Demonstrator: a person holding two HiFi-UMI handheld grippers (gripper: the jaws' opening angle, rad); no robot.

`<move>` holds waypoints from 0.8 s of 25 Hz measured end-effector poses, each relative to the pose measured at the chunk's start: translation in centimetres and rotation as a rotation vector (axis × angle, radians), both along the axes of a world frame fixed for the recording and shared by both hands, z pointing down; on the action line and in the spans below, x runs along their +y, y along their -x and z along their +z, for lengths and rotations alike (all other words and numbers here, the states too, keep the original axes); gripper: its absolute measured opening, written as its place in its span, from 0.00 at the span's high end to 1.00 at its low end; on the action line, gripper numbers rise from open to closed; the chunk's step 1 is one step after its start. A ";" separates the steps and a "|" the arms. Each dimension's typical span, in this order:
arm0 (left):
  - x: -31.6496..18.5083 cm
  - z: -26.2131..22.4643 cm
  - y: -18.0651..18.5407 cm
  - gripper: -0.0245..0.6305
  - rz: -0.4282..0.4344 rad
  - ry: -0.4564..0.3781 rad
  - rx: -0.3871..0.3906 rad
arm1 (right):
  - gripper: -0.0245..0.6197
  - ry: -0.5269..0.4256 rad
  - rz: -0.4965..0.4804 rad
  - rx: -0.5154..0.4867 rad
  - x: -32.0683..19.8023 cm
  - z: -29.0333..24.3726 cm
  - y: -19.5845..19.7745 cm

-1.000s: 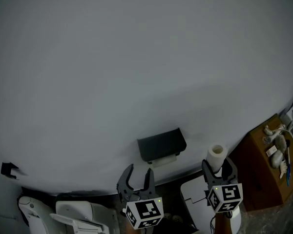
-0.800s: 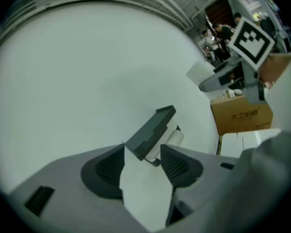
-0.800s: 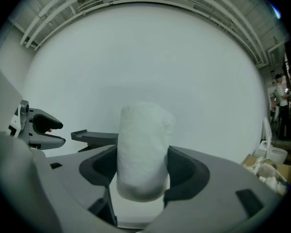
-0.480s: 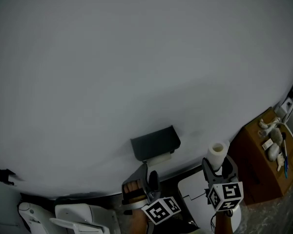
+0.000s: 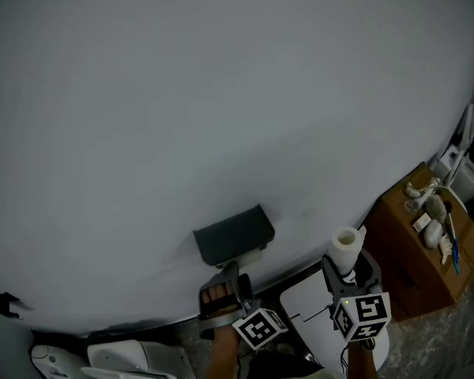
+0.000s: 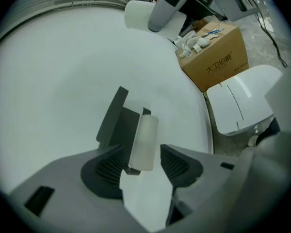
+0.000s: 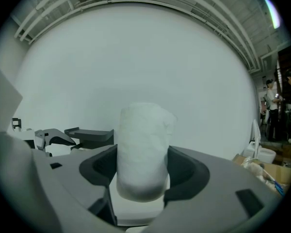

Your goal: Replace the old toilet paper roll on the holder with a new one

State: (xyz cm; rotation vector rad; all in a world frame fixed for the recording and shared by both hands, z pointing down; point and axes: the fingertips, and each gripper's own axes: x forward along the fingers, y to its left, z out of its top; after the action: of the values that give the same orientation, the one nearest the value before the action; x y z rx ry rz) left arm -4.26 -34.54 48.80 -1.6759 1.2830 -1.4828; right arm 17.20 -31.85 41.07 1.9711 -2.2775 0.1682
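A black wall holder point(image 5: 233, 235) carries the thin old roll point(image 5: 250, 257) under its lid. In the left gripper view the old roll point(image 6: 144, 142) lies end-on between my left gripper's point(image 6: 143, 161) jaws, which stand open with narrow gaps on both sides; a loose sheet point(image 6: 145, 198) hangs below it. The left gripper point(image 5: 225, 273) is turned on its side just under the holder. To the right, my right gripper point(image 5: 349, 268) is shut on the full new white roll point(image 5: 346, 247), held upright. The new roll point(image 7: 141, 154) fills the right gripper's point(image 7: 141, 171) jaws.
The plain white wall point(image 5: 221, 93) fills most of the view. A brown cardboard box point(image 5: 411, 251) with small items on top stands at the right. A white lidded bin point(image 5: 312, 302) sits below the grippers, and a white toilet point(image 5: 118, 358) is at the bottom left.
My left gripper has turned on its side and risen to the holder, so its jaws now sit around the old roll. The right gripper keeps hold of the new roll, barely moved.
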 end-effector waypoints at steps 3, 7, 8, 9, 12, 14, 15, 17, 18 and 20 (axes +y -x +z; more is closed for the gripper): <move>-0.7 0.6 -0.5 0.63 0.016 0.011 -0.028 | 0.49 0.005 0.024 0.000 0.2 0.2 -0.8; -1.6 1.7 -1.0 0.63 0.033 0.042 -0.080 | 0.49 0.011 0.050 0.000 0.2 0.3 -1.5; -1.7 2.0 -1.0 0.63 0.032 0.053 -0.085 | 0.49 0.011 0.057 0.000 0.3 0.3 -1.7; -1.9 2.3 -1.0 0.63 0.029 0.058 -0.090 | 0.49 0.011 0.063 0.000 0.3 0.3 -1.8; -2.6 2.2 -0.6 0.63 0.016 0.031 -0.131 | 0.49 0.012 0.077 -0.002 0.4 0.4 -2.2; -3.0 2.1 -0.5 0.63 0.015 0.016 -0.156 | 0.49 0.016 0.083 -0.004 0.4 0.6 -2.3; -3.1 2.0 -0.5 0.63 0.016 0.009 -0.166 | 0.49 0.018 0.086 -0.004 0.5 0.7 -2.3; -3.4 1.8 -0.4 0.64 0.015 -0.010 -0.187 | 0.49 0.022 0.093 -0.005 0.5 0.8 -2.4; -3.5 1.6 -0.4 0.65 0.015 -0.018 -0.196 | 0.49 0.023 0.097 -0.005 0.6 0.9 -2.5; -3.7 1.5 -0.4 0.65 0.018 -0.033 -0.211 | 0.49 0.026 0.105 -0.006 0.6 1.0 -2.7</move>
State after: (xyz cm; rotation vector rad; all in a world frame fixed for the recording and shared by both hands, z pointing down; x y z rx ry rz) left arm -3.85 -38.24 50.26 -1.4624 1.1694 -1.5728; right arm 19.88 -31.28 42.09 2.0798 -2.1650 0.2128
